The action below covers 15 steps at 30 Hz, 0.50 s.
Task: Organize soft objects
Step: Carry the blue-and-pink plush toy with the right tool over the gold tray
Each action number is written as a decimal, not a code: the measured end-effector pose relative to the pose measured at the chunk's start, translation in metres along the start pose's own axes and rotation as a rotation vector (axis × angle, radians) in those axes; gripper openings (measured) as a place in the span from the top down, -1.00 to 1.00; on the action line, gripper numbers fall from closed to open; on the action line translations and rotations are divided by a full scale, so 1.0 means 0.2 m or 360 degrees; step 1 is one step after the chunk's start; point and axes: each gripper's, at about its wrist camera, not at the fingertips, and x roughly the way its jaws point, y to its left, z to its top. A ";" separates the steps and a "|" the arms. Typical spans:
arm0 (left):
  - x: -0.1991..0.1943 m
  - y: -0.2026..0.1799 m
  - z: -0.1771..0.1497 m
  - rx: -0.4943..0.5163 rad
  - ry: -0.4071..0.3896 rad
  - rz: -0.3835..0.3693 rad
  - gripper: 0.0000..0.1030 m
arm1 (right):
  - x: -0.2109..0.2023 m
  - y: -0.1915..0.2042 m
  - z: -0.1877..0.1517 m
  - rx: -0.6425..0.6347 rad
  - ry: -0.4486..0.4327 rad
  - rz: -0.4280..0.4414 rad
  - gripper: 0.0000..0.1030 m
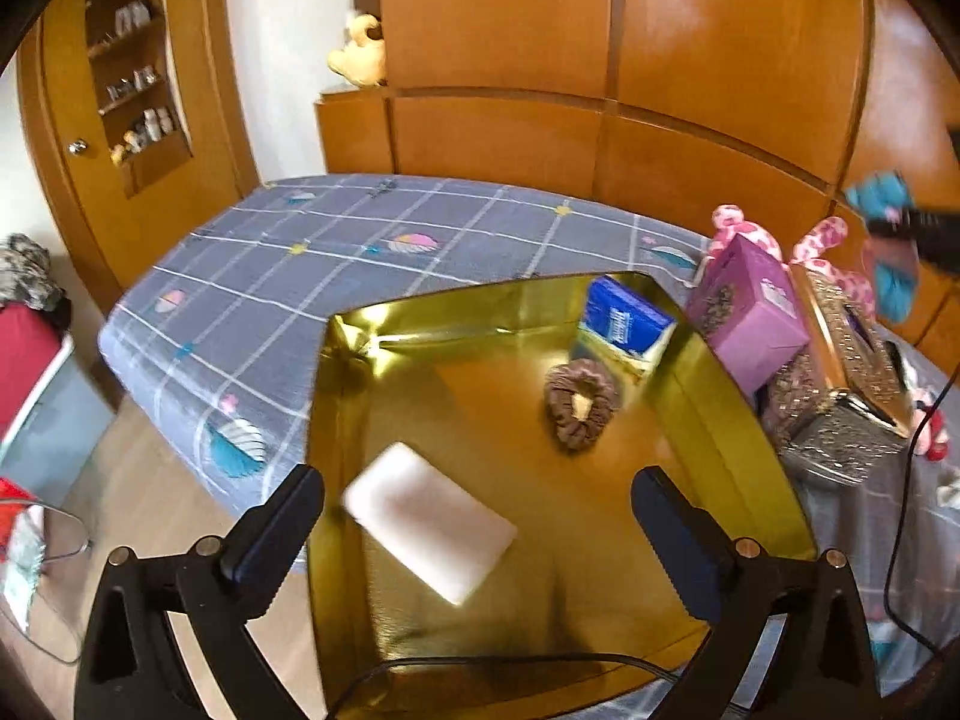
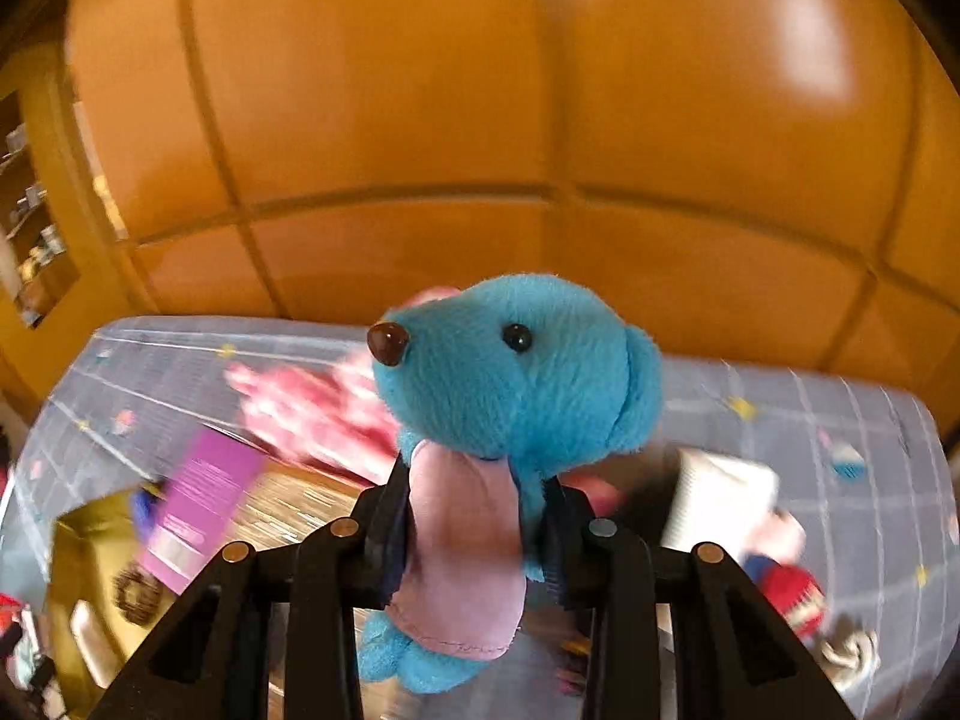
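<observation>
My left gripper (image 1: 480, 510) is open and empty, held above a gold tray (image 1: 360, 420) on the bed. In the tray lie a white sponge pad (image 1: 429, 537), a brown scrunchie (image 1: 581, 402) and a blue tissue pack (image 1: 624, 318). My right gripper (image 2: 474, 516) is shut on a blue plush bear (image 2: 516, 372) with a pink bib, lifted above the bed; it also shows at the right edge of the left wrist view (image 1: 888, 240). A pink spotted plush (image 1: 750, 228) lies behind the boxes.
A purple box (image 1: 750, 306) and a glittery tissue box (image 1: 840, 396) stand right of the tray. A white item (image 2: 720, 504), a red-and-blue toy (image 2: 786, 594) and a knotted item (image 2: 852, 654) lie on the grey checked bedspread (image 1: 270, 276). A wooden headboard (image 1: 600, 150) stands behind.
</observation>
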 end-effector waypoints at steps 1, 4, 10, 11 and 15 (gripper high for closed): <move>0.00 0.01 0.00 -0.0004 -0.0001 0.0009 -0.99 | -0.01 0.08 0.02 -0.0041 -0.0010 0.0050 0.33; 0.01 0.02 -0.01 -0.0021 -0.0011 0.0056 -0.99 | -0.02 0.34 0.03 -0.0170 -0.0003 0.0239 0.33; -0.02 0.08 -0.02 -0.0079 -0.0111 0.0209 -0.99 | -0.04 0.78 -0.13 -0.0396 0.0127 0.0574 0.33; -0.02 0.09 -0.02 -0.0097 -0.0120 0.0223 -0.99 | -0.03 0.85 -0.18 -0.0422 0.0172 0.0630 0.33; -0.02 0.14 -0.02 -0.0158 -0.0128 0.0239 -0.99 | 0.02 1.01 -0.32 -0.0437 0.0314 0.0766 0.33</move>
